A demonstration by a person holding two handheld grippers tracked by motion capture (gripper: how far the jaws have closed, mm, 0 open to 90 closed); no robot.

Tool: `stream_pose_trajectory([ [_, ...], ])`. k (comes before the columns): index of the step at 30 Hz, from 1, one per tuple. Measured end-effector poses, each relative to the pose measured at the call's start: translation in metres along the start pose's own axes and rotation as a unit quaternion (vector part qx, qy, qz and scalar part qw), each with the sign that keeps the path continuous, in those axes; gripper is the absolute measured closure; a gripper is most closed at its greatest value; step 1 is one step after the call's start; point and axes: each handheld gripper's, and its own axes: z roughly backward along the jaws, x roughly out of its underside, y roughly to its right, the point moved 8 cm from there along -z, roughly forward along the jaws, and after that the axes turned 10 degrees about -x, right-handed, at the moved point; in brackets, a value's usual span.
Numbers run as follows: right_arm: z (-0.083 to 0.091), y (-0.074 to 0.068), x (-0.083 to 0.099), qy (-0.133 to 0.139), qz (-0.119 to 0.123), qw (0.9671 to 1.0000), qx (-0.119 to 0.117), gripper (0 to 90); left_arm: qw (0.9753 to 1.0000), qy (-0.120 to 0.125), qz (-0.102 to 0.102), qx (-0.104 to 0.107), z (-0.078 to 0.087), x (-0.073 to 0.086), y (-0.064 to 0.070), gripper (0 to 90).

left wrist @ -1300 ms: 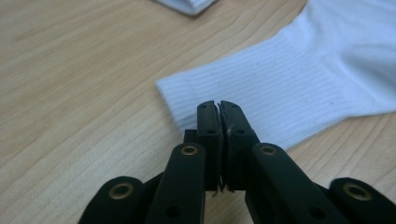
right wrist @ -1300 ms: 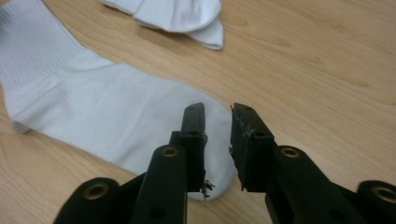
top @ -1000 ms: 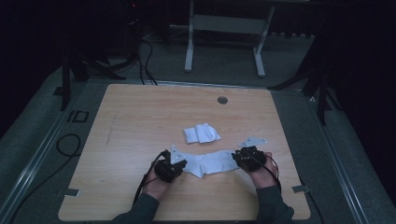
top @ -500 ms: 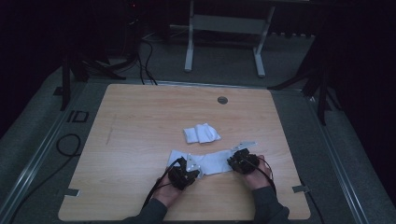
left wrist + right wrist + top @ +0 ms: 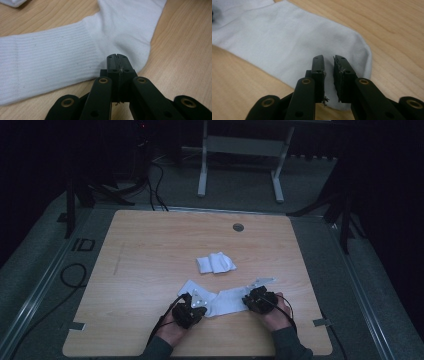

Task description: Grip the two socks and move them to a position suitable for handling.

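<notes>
Now we work one sock [image 5: 226, 301] flat on the counter [image 5: 150, 250].
Its length runs between us: left gripper [image 5: 117, 58] clamps the heel edge, right gripper [image 5: 328, 62] hovers open over the toe.

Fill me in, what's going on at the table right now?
A person is working a flat white sock at the near edge of the wooden table with two hand-held tools. The left tool is shut, its tip at the sock's heel bend. The right tool is slightly open over the toe end, not clamping it. A second, bundled white sock lies apart, nearer the table's middle.
</notes>
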Motion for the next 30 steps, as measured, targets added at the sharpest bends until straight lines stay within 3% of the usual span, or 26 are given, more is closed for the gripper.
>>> stream_pose_trajectory([
  [2,0.001,-0.003,-0.001,0.000,0.005,1.0000,-0.003,77.2,1.0000,0.004,0.001,-0.001,0.002,0.000,-0.001,86.1],
  [6,0.007,-0.001,-0.015,0.028,0.007,0.9996,0.002,79.9,0.9991,0.034,0.018,0.016,0.011,-0.006,-0.006,79.4],
  [12,0.001,0.015,-0.054,0.060,0.018,0.9979,0.016,83.3,0.9984,0.045,0.035,-0.001,0.017,-0.008,-0.021,78.5],
  [22,-0.027,0.040,-0.107,0.057,0.020,0.9971,0.046,83.0,0.9969,0.040,0.060,-0.031,0.016,-0.002,-0.042,76.4],
  [30,-0.048,0.047,-0.120,0.037,0.013,0.9977,0.055,81.9,0.9959,0.032,0.069,-0.048,0.014,0.002,-0.052,76.0],
])
